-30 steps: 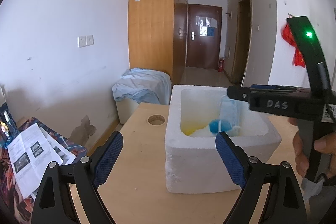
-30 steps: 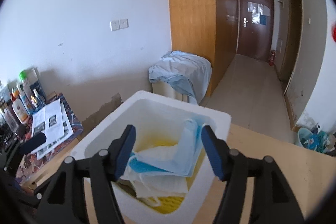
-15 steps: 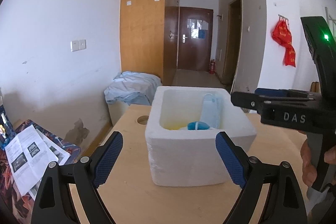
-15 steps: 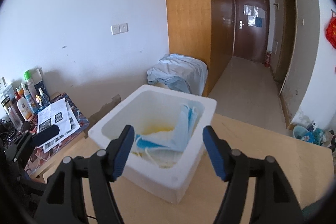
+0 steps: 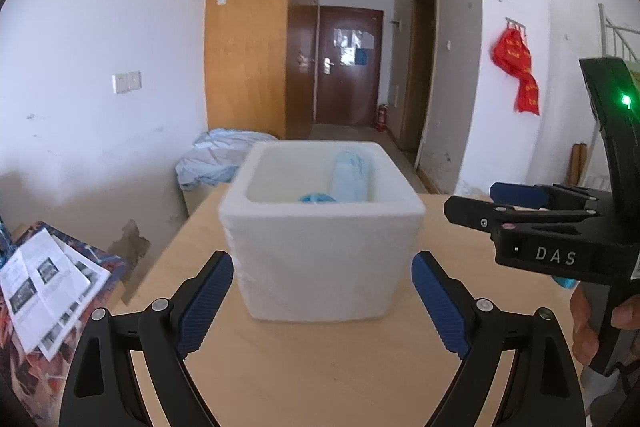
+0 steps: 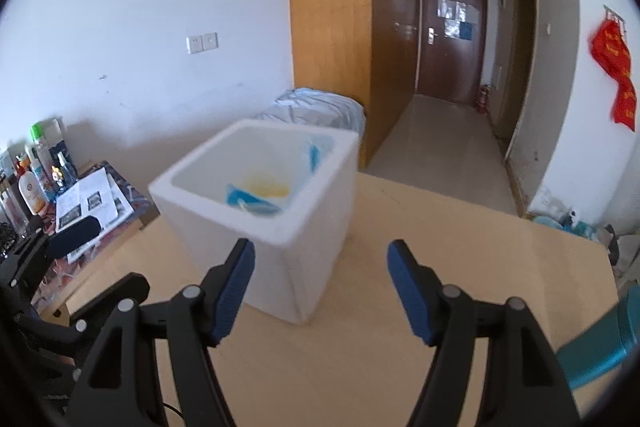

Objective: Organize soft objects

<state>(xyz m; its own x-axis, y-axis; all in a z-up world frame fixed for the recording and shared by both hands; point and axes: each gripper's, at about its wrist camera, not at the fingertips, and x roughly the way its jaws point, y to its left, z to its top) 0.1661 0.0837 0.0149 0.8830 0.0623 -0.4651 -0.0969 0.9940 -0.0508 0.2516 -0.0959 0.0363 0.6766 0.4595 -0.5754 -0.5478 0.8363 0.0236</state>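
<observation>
Two grippers hover over a pale wooden tabletop (image 5: 304, 379), and the white foam box (image 5: 320, 247) standing on it serves as the landmark. Far left of the box, papers (image 5: 44, 291) lie on a patterned surface cut off by the frame edge; in the right wrist view, bottles (image 6: 32, 183) beyond them are too small to read. Just left of and behind the box, a rumpled pale-blue cloth (image 5: 218, 157) covers something whose shape stays hidden.

The left gripper (image 5: 322, 303) sits near the box's front wall, its jaws wide apart and gripping nothing; the box stands just beyond them, apart from both pads. Inside the box, the front wall hides most of the contents: only a pale-blue soft piece (image 5: 350, 175) leaning on the far wall and a darker blue bit (image 5: 316, 197) show. The right wrist view, blurred, adds a yellow patch (image 6: 266, 189) at the bottom.

The right gripper (image 6: 320, 287), right of the box, has its jaws partly spread and empty. A hand (image 5: 592, 323) holding it is cropped by the edge.
</observation>
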